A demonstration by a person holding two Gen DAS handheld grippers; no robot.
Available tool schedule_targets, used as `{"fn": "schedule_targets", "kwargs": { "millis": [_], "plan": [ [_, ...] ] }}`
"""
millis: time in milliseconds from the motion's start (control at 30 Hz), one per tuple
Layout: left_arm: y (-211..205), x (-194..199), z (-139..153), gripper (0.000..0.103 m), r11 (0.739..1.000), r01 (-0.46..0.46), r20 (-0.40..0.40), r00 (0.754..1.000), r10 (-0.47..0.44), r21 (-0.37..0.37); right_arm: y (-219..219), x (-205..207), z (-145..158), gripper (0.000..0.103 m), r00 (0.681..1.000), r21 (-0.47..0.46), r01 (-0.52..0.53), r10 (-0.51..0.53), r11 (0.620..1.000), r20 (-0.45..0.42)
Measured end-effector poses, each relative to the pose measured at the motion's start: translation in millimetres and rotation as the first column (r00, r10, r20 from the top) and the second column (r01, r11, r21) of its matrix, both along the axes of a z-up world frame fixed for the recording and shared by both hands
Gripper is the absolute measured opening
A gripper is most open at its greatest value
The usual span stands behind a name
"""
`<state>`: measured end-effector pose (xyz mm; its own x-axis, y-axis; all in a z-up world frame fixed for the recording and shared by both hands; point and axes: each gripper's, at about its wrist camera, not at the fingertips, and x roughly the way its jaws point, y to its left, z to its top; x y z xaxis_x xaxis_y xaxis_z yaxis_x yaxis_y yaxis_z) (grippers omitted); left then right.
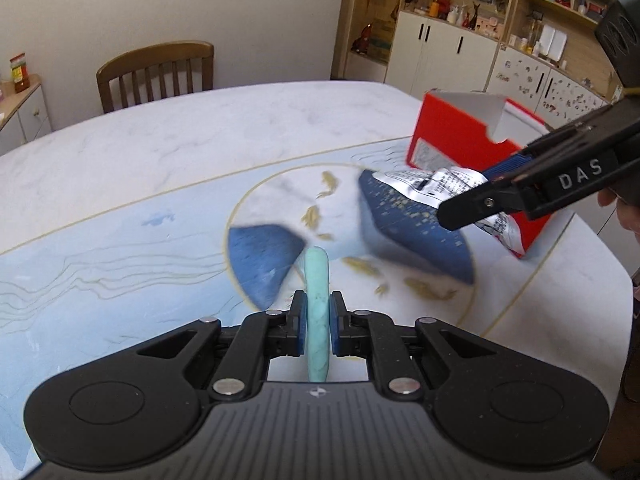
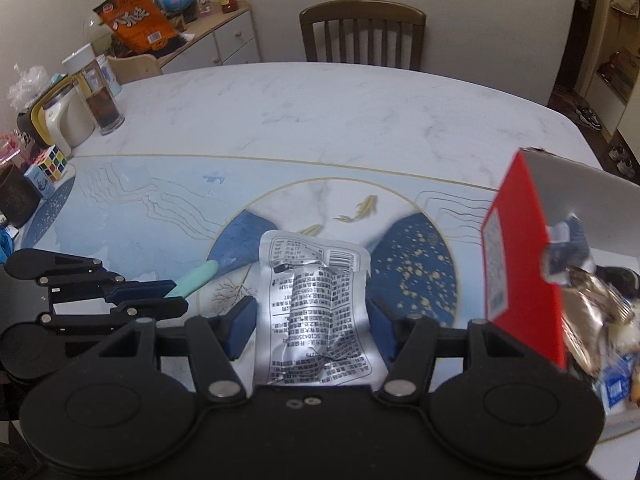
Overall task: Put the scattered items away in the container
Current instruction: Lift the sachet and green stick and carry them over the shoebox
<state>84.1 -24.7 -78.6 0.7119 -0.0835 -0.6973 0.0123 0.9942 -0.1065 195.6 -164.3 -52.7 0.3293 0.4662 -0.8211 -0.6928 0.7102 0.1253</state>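
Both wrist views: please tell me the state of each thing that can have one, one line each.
Left gripper: jaws shut on the mint green stick.
Mint green stick: held, off the table.
Right gripper: jaws shut on the silver packet.
Silver packet: held, crumpled.
Red box: open, packets already inside.

Table (image 2: pixel 320 120) centre bare; red box (image 2: pixel 516 264) blocks right.

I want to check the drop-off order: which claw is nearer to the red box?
Right. The right claw, holding a silver packet, is just beside the red box; the left claw, holding a teal stick, is farther away.
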Motion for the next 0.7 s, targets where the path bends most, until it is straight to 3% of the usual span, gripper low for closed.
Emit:
{"fn": "schedule_targets", "kwargs": {
  "millis": [700],
  "plan": [
    [-83.1, 36.3, 64.8, 0.01, 0.993, 0.117, 0.073, 0.99, -0.118, 0.022, -121.3, -0.5, 39.8, 0.06, 0.986, 0.082, 0.16, -0.164, 0.984, 0.043]
  ]
}}
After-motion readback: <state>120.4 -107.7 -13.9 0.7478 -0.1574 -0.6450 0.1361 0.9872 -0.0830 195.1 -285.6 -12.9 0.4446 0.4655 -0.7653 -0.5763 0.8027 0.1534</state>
